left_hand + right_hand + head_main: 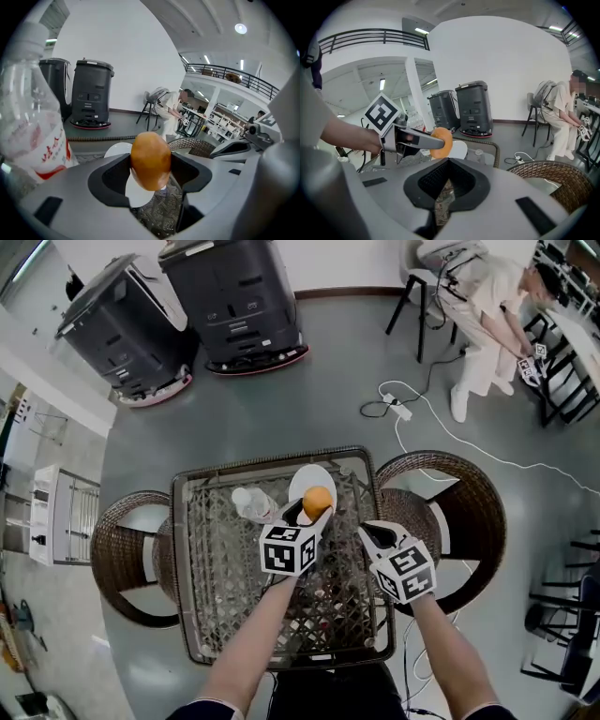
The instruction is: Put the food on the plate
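Left hand-held gripper (150,174): jaws clamped on the food (150,160), a round orange-brown piece, gripped at its two sides. Head view puts the food over the near edge of the white plate (306,478); cannot tell whether it touches the plate.

Right hand-held gripper (447,182): jaws drawn narrow, nothing between them, only the desk (225,577) showing through the slit. It is held just right of the left one, above the desk.

Clear plastic bottle (251,504) with a red-and-white label stands just left of the plate. Desk is woven wicker, with a wicker chair (127,559) at either side.
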The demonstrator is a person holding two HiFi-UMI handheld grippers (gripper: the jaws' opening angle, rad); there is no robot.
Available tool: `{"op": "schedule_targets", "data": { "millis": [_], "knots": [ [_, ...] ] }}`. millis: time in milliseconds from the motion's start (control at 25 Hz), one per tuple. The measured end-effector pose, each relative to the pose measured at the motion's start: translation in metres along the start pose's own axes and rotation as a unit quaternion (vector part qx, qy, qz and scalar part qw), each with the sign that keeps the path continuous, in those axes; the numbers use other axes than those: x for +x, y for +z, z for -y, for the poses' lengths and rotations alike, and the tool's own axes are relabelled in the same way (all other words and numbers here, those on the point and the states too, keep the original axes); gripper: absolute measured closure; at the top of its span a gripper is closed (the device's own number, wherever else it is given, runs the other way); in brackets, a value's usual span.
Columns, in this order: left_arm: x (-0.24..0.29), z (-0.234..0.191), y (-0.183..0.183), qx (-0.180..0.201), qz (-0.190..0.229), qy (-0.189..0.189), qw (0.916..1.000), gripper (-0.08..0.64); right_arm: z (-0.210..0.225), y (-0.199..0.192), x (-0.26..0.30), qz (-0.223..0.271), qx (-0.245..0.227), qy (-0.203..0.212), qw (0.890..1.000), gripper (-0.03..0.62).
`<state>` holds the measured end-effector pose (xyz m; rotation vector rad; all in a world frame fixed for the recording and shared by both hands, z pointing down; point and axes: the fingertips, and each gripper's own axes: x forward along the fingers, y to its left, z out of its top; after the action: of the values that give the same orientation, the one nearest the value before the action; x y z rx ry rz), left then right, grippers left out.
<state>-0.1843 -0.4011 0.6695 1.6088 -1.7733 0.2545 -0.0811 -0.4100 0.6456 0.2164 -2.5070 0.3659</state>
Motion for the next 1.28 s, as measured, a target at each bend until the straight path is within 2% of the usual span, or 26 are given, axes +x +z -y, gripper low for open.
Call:
{"op": "schedule_targets", "data": {
  "millis": [160,360,480,760,1080,1280],
  "knots": [
    [0.023,-0.018,-0.003,-0.014,-0.023,0.031,0.9992,0.291,0.004,-0.001,0.013,0.002,-0.005,0.007,1.000,0.586],
    [0.041,-0.031,-0.013,-0.021,-0.067,0.064,0.9955,0.291,0.007,-0.003,0.014,0.008,0.022,0.011,1.000,0.586],
    [0.048,-0.037,-0.018,-0.023,-0.083,0.069,0.9939,0.291,0.010,-0.006,0.013,0.007,0.029,0.010,1.000,0.586],
    [0.053,-0.039,-0.019,-0.058,-0.070,0.057,0.9943,0.291,0.015,-0.011,0.011,0.006,0.035,0.012,0.999,0.586],
    [0.052,-0.042,-0.016,-0.041,-0.056,0.081,0.9943,0.290,0.015,-0.008,0.011,0.009,0.035,0.015,0.999,0.586],
    [0.049,-0.044,-0.021,-0.046,-0.062,0.089,0.9930,0.288,0.015,-0.010,0.008,0.010,0.036,0.013,0.999,0.586]
  ]
}}
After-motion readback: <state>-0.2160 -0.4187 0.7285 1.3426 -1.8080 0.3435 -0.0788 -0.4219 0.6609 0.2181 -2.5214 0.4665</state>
